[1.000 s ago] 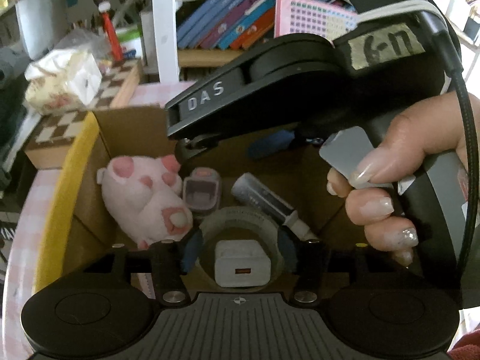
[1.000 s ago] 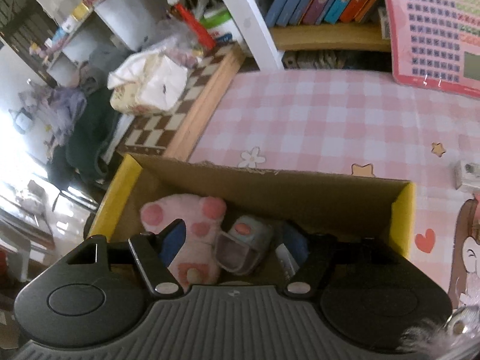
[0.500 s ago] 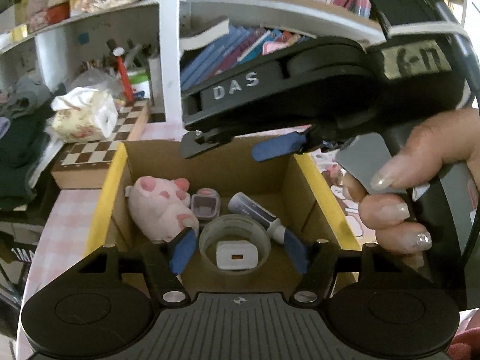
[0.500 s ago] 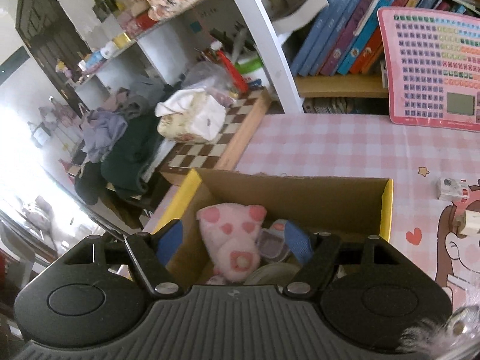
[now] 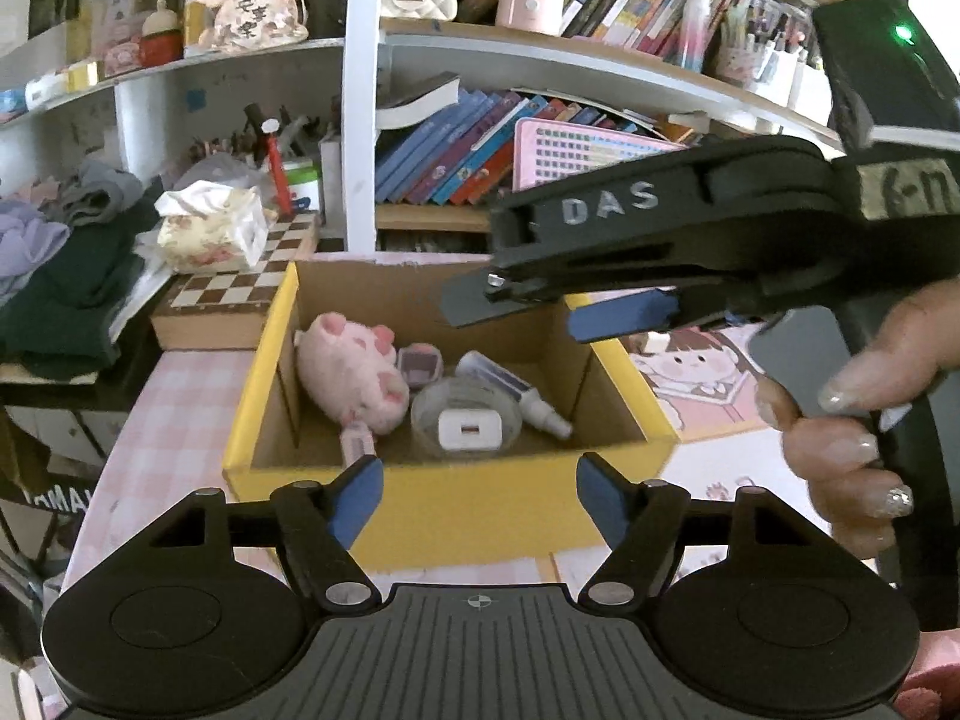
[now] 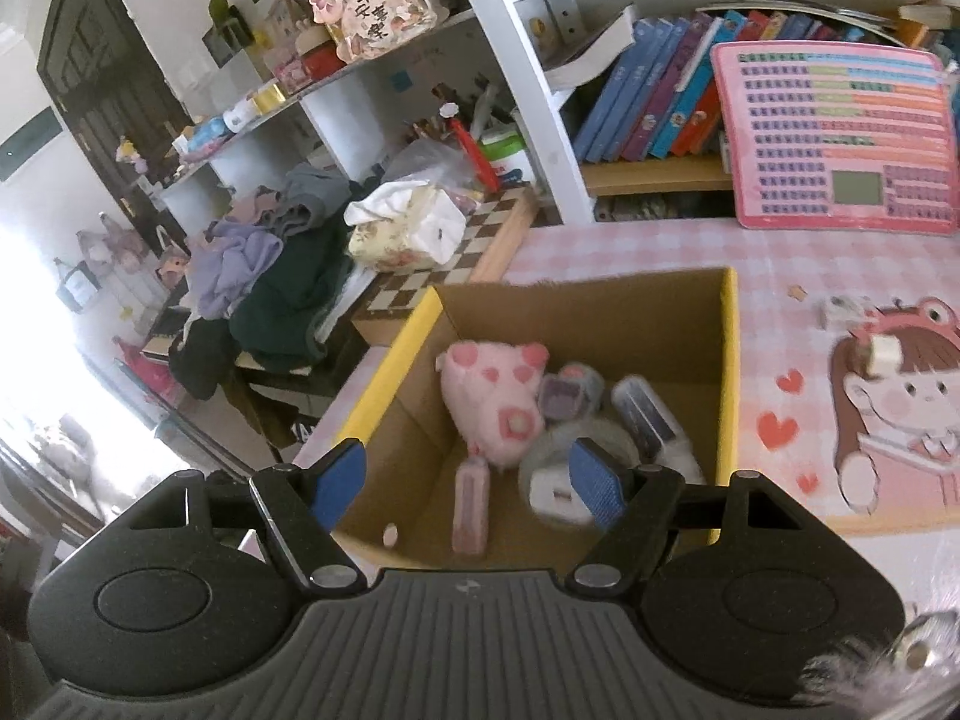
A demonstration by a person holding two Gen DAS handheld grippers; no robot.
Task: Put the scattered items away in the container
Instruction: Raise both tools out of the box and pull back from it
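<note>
A yellow-rimmed cardboard box (image 5: 264, 372) (image 6: 727, 372) stands on the pink checked table. In it lie a pink plush pig (image 5: 351, 375) (image 6: 492, 396), a small grey-pink device (image 5: 420, 363) (image 6: 567, 393), a tube (image 5: 510, 390) (image 6: 648, 417), a white charger (image 5: 471, 429) (image 6: 555, 495) inside a tape ring (image 5: 429, 402), and a pink stick (image 5: 357, 441) (image 6: 471, 507). My left gripper (image 5: 477, 492) hangs over the box's near wall, its jaws opening, nothing between them. My right gripper (image 6: 462, 483) is open and empty above the box; in the left wrist view it (image 5: 558, 306) crosses the upper right.
A small white item (image 6: 843, 309) and another (image 6: 882, 354) lie on the cartoon mat (image 6: 900, 408) right of the box. A chessboard box (image 5: 240, 288) with a tissue pack (image 5: 210, 228) sits left. Bookshelves and a pink learning pad (image 6: 834, 138) stand behind.
Both grippers have pulled back and up from inside the box, so the whole box now shows. The left jaws have spread wider. The items in the box stay put.
</note>
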